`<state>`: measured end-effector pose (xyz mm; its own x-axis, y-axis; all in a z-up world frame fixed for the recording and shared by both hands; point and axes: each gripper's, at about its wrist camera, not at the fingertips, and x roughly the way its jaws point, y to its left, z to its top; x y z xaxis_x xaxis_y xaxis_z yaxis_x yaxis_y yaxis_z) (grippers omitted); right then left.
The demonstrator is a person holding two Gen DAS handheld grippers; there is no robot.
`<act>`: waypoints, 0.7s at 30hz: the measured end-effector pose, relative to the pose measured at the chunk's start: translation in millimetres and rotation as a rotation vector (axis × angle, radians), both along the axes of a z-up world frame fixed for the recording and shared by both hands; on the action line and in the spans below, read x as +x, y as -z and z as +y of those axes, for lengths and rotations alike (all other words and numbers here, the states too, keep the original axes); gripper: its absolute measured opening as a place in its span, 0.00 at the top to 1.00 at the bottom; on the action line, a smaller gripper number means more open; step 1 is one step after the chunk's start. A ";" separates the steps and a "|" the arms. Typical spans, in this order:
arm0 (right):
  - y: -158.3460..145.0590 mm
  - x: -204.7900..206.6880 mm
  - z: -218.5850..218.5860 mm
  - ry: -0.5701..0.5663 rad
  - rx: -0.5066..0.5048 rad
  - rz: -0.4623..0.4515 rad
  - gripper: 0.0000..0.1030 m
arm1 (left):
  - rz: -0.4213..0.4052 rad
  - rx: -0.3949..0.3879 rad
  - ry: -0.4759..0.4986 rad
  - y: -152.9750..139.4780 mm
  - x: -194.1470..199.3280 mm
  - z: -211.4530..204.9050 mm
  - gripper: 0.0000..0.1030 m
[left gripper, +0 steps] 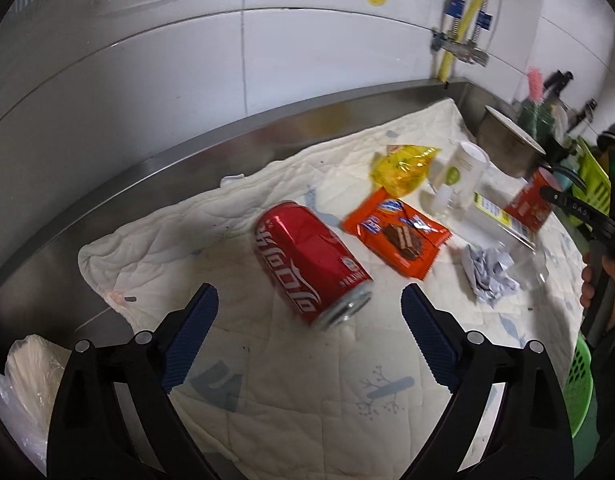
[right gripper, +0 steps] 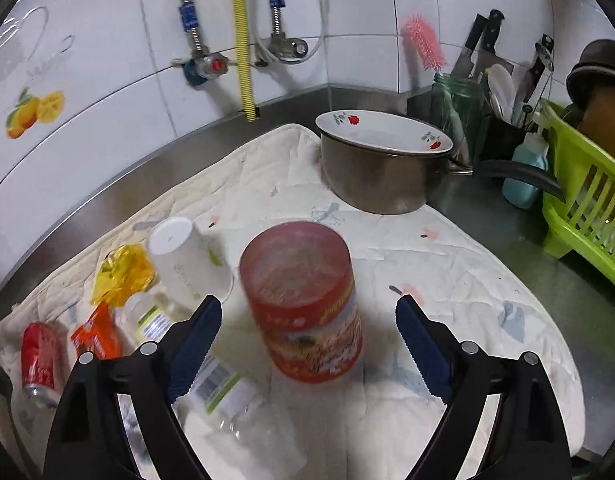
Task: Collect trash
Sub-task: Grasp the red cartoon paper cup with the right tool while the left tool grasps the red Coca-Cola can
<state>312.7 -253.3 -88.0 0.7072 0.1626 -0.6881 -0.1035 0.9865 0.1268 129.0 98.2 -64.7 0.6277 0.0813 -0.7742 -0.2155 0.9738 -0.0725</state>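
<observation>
Steel tabletop under a quilted cloth. Left gripper wide open, empty, facing toppled soda can; right gripper likewise around upright red tub. Light, smooth, dentable: better gripped mid-body.

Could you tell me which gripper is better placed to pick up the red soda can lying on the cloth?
Left. The left gripper is open with the soda can lying right between its fingertips; the right gripper faces the red canister.
</observation>
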 end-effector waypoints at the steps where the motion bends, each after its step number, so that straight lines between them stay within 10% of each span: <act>1: 2.3 4.1 -0.7 0.005 0.005 0.005 0.17 | 0.006 0.000 -0.012 1.4 2.8 1.5 0.08; 21: 15.4 22.0 1.3 0.020 0.000 0.034 0.37 | 0.217 -0.170 -0.257 62.3 84.2 31.5 0.08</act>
